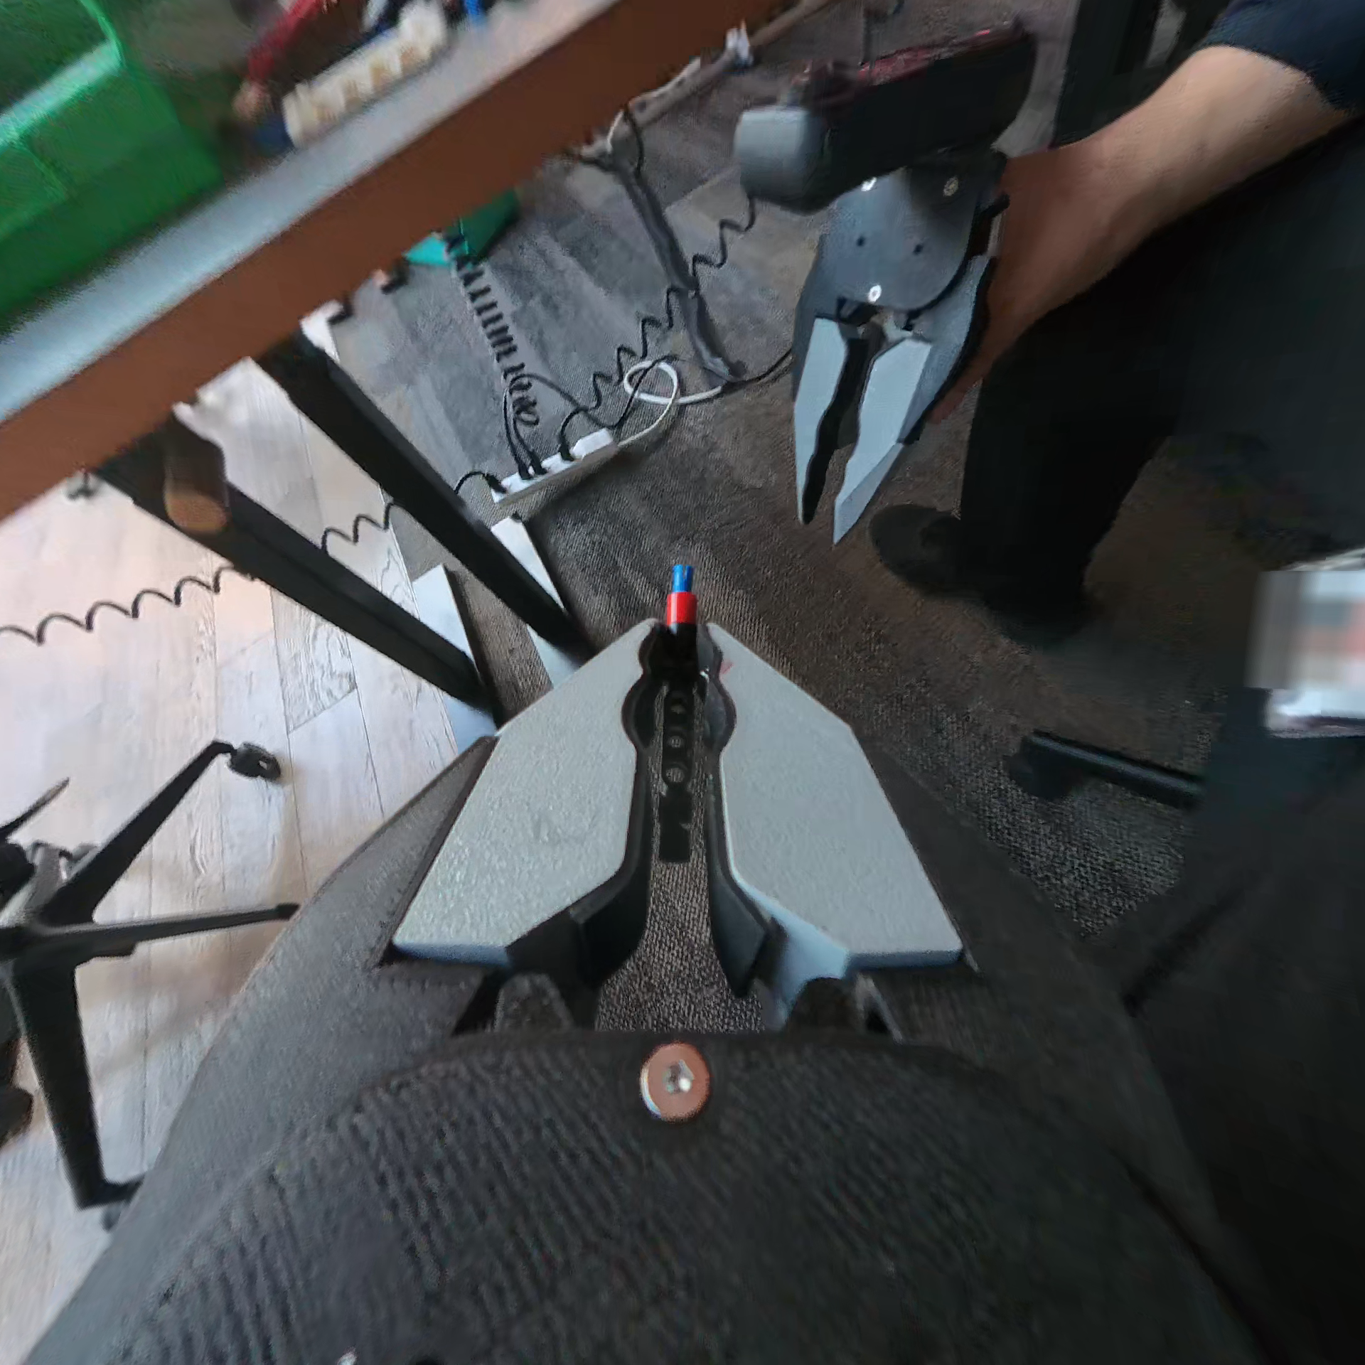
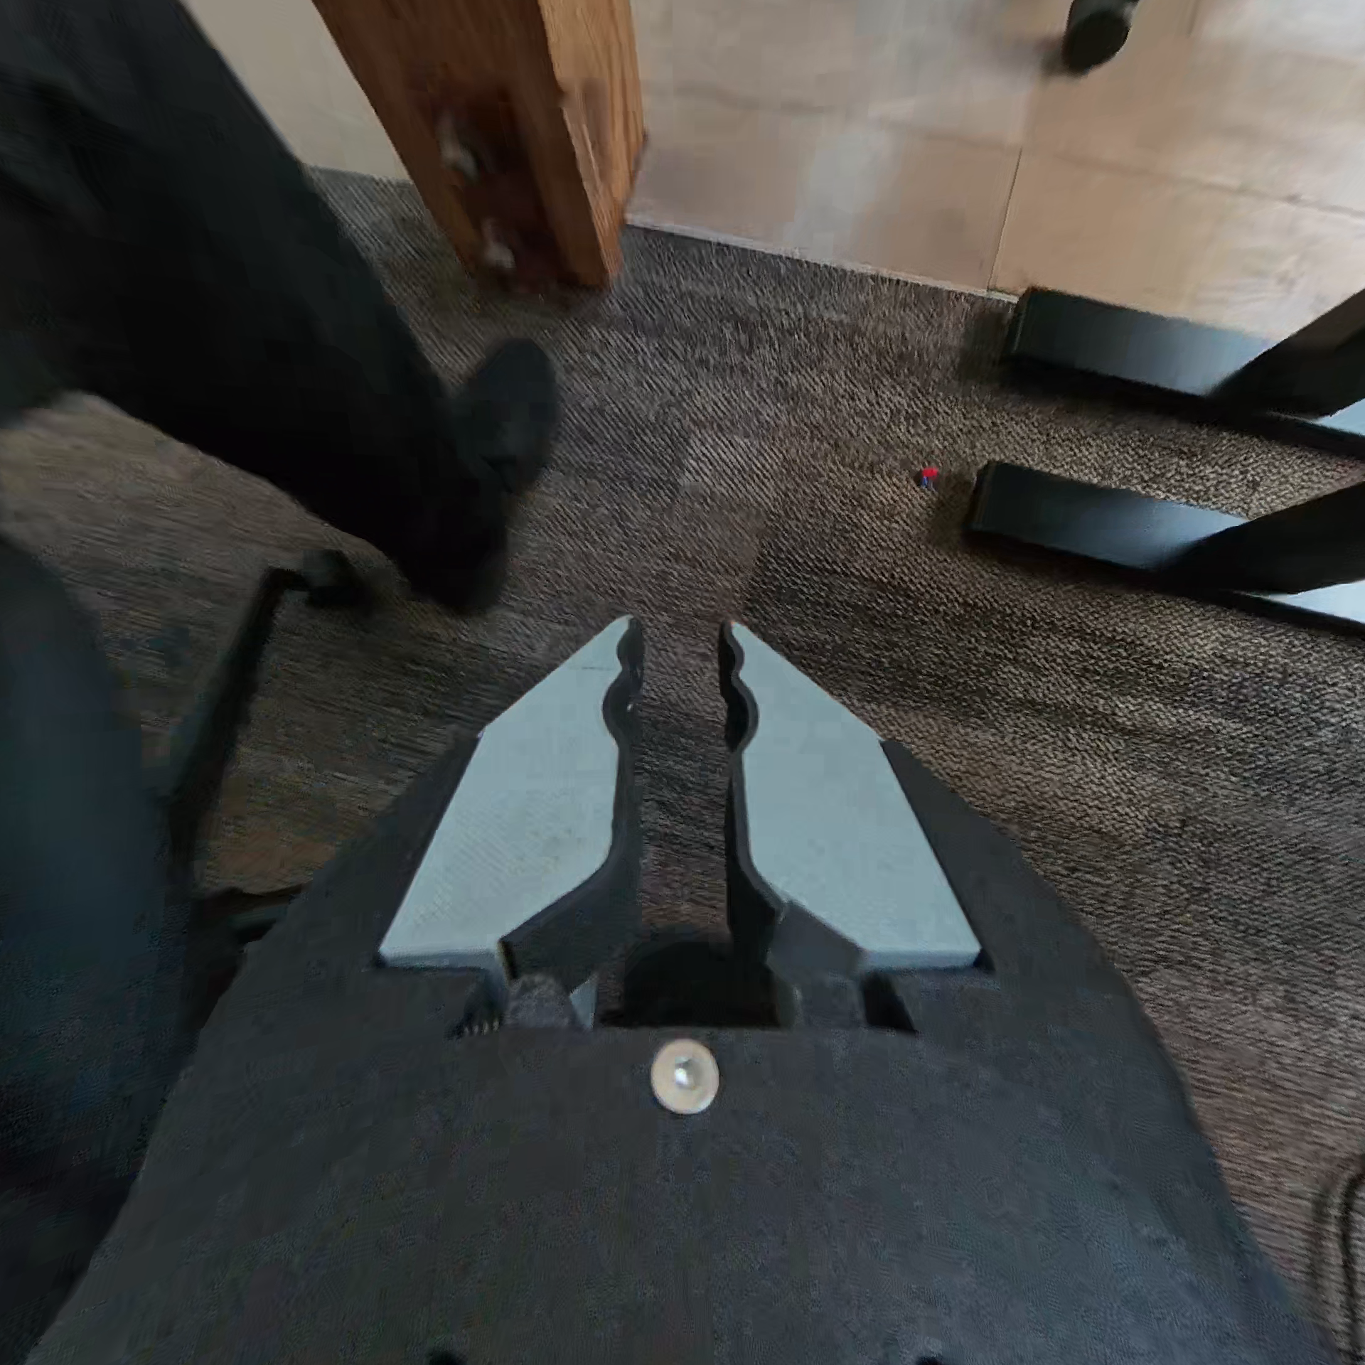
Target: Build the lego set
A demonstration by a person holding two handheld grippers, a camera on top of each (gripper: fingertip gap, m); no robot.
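The left tool (image 1: 676, 628), low centre of its frame, pinches a black perforated plastic beam (image 1: 674, 727) whose red collar and blue pin tip poke out ahead, over brown woven carpet (image 1: 849, 665). The right tool (image 2: 681, 628) is spread and bare. A tiny red-and-blue piece (image 2: 928, 476) lies on the carpet at right of centre, just beside a black metal foot (image 2: 1093, 521).

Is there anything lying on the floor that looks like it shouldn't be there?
Yes. A tiny red and blue piece lies alone on the brown carpet, beside a black table foot. It looks like the red and blue tip of the black part clamped in the left gripper, so it may have dropped.
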